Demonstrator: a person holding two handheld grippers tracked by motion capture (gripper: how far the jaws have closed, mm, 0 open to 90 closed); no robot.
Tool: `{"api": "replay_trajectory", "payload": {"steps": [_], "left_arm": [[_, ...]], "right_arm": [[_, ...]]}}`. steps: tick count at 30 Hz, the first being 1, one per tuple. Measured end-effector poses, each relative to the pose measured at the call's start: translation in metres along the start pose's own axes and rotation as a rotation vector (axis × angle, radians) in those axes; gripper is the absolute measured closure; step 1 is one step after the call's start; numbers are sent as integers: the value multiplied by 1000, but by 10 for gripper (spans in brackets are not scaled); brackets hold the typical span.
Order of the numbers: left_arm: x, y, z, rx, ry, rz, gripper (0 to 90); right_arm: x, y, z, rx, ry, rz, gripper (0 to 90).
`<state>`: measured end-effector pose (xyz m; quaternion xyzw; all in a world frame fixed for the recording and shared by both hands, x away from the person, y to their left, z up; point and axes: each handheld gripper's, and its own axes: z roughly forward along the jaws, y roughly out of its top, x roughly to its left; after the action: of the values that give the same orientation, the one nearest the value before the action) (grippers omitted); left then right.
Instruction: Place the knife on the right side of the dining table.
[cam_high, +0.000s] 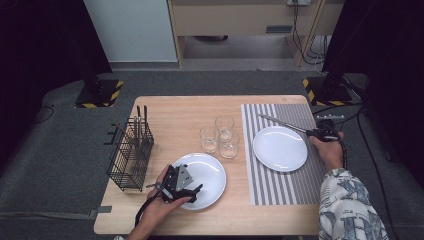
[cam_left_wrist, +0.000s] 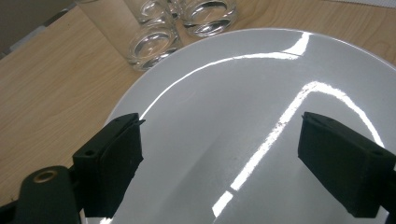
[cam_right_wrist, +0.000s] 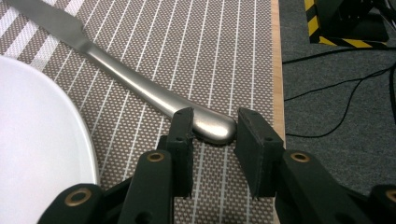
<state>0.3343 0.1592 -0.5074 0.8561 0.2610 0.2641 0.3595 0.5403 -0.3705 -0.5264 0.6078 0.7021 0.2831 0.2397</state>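
Right gripper: jaws set either side of the knife handle end, a gap showing at one pad; grip not confirmed. The knife lies on the striped placemat, beside the far plate.

Left gripper: spread wide, empty, over the near plate.

Judgement: place setting partly laid.

Both plates bare; three glasses empty; rack holds cutlery.
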Motion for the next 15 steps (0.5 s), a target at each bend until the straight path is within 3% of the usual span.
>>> {"api": "replay_trajectory", "payload": {"steps": [15], "left_arm": [[-3,2,1,8,-1,11,131]], "right_arm": [[1,14,13,0,8,-14,662]]}}
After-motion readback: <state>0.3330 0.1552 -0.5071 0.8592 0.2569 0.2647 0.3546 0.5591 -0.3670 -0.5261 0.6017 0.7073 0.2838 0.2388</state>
